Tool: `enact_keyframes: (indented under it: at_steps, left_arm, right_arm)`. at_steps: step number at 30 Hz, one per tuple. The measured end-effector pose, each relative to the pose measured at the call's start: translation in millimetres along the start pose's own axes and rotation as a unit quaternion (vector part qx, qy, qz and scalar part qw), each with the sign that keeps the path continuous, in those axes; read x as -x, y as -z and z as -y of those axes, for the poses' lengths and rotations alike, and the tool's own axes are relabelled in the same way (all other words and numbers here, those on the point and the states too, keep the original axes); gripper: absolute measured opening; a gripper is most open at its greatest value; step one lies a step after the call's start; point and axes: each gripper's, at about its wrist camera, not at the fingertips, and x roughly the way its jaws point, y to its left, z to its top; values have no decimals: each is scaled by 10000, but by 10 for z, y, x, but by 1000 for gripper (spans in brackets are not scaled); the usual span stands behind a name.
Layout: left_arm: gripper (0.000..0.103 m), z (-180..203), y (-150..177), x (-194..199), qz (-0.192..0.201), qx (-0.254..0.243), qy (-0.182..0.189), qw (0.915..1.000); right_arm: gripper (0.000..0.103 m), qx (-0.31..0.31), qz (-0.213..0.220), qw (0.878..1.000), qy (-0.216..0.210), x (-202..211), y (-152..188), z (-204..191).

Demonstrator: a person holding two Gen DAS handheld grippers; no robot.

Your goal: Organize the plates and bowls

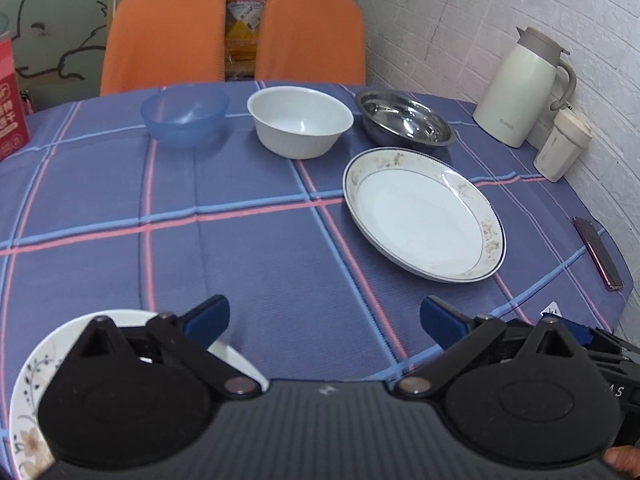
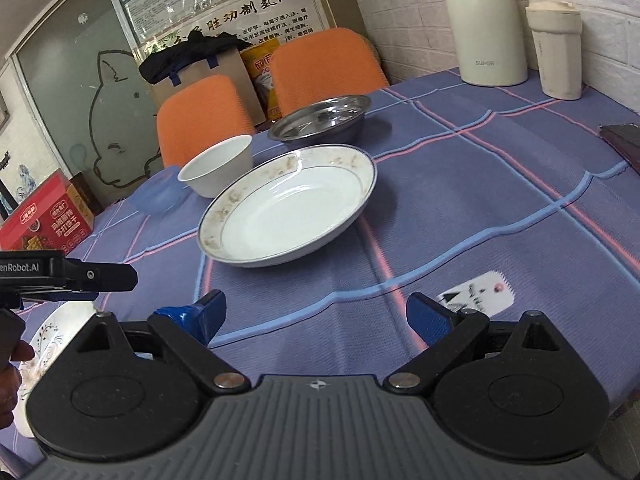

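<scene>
Left wrist view high over near table edge, right wrist view lower, nearer, both sharing rimmed plate (image 1: 422, 216) (image 2: 288, 204)

The cream thermos jug (image 2: 486, 20) far right carries "SUPOR" in grey. The left gripper's black body (image 2: 30, 270), at the near left of the right wrist view, reads "enRobot.AI". The far wall poster (image 2: 256, 12) and red box (image 2: 48, 220) bear Chinese print.
</scene>
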Motion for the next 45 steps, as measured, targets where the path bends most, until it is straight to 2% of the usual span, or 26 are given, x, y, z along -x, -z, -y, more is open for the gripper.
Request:
enact_keyframes:
  at_steps: [3,5,9,11,15,21,24,26,28,29,32,33,35,37,38,45]
  left_arm:
    - [100,18,-226,-213,-123,31,92,9999]
    - [100,46,-416,-374,-111,9,316,9994]
    - [100,121,-709,-758,-334,103,509,9981]
    - [100,157,-786,-958,-483,121,473,9976]
    - [100,176,-839,-1204,-585,168,399,9973]
    - [100,233,-838,-1252,-473,-114,364,9982]
    - [99,294,-797,-1259,-400,-250,265,9985]
    - [94,347,-777,-1264,-359,-370,107,9986]
    - [80,425,-754,-1266,-340,-564,-190,9977]
    - [79,468,-738,-1265,-301,-669,-360,9967]
    - [66,492,-728,-1230,-298,-562,-331,9974]
    - [58,498,-726,-1215,-309,-541,-272,9977]
    - [57,513,-708,-1195,-350,-508,-289,9977]
    - [48,501,-691,-1159,-417,-454,-223,9978]
    - [48,486,-676,-1121,-469,-392,-163,9980]
    - [48,476,-600,-782,-177,-342,-57,9992]
  right_arm:
    - [85,170,72,9997,140,-129,-197,76]
    - [84,373,35,9990,224,-301,-355,95]
    - [84,600,-201,9974,343,-705,-622,125]
    - [84,628,-428,9963,406,-904,-710,131]
    - [85,816,-556,9944,386,-1070,-743,82]
    - [85,1308,-567,9887,474,-1144,-705,-78]
    - [87,1275,-484,9897,432,-1146,-678,-94]
    - [87,1252,-413,9902,453,-1152,-669,-105]
    - [87,1250,-386,9905,433,-1154,-653,-146]
    - [87,1282,-382,9903,375,-1145,-632,-176]
    - [87,1263,-292,9907,404,-1087,-519,-290]
    - [87,1272,-232,9909,385,-1064,-478,-309]
    - [87,1186,-155,9917,473,-1062,-464,-331]
    - [87,982,-183,9938,492,-1041,-502,-338]
    - [86,919,-190,9945,456,-1023,-518,-333]
    - [86,1301,222,9900,491,-721,-483,-536]
